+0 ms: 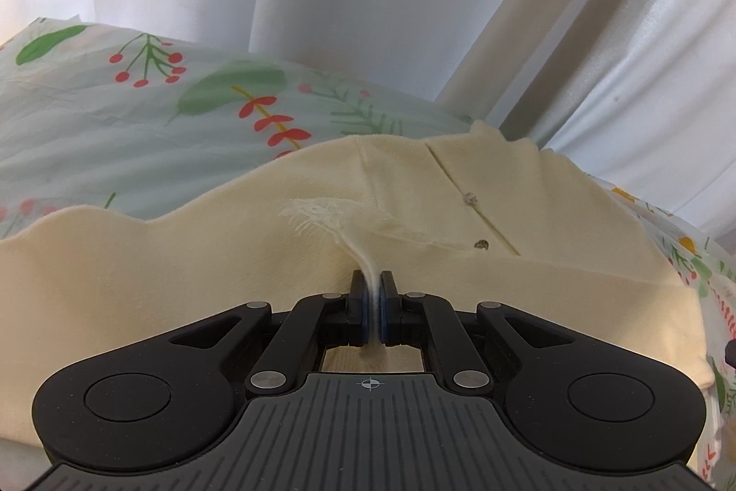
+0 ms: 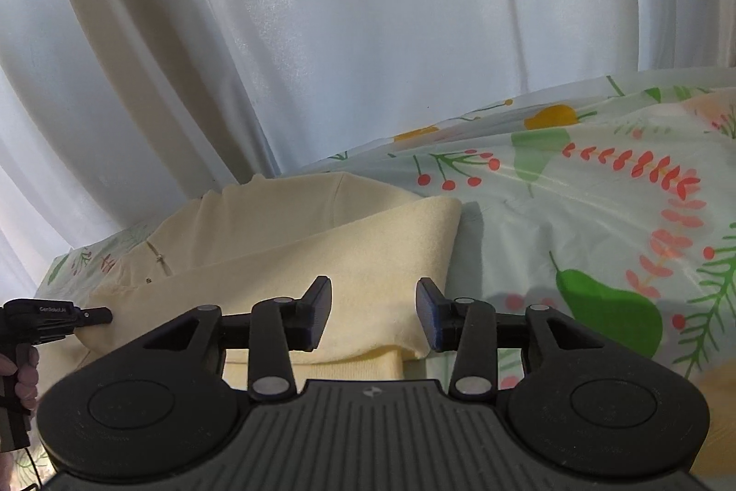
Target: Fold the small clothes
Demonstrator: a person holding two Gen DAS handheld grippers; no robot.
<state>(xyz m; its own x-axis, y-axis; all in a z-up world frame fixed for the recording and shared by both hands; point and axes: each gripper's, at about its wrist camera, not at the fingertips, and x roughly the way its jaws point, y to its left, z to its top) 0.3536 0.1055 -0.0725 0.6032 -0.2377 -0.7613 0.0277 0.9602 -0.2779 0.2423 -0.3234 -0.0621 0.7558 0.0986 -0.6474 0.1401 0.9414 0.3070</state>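
Observation:
A small cream-yellow buttoned garment [image 1: 529,261] lies on the floral tablecloth [image 1: 138,113]. My left gripper [image 1: 373,284] is shut on a pinched ridge of its fabric, near a white frayed patch [image 1: 317,215]. In the right wrist view the garment [image 2: 276,251] lies partly folded, with one flap laid over the body. My right gripper [image 2: 373,309] is open and empty, its jaws standing wide over the near right edge of the folded flap. The left gripper [image 2: 87,315] also shows at the garment's left edge in the right wrist view.
White curtains [image 2: 322,31] hang close behind the table's far edge. The tablecloth [image 2: 598,215] lies bare to the right of the garment. A hand [image 2: 20,376] grips the left tool's handle at the left border.

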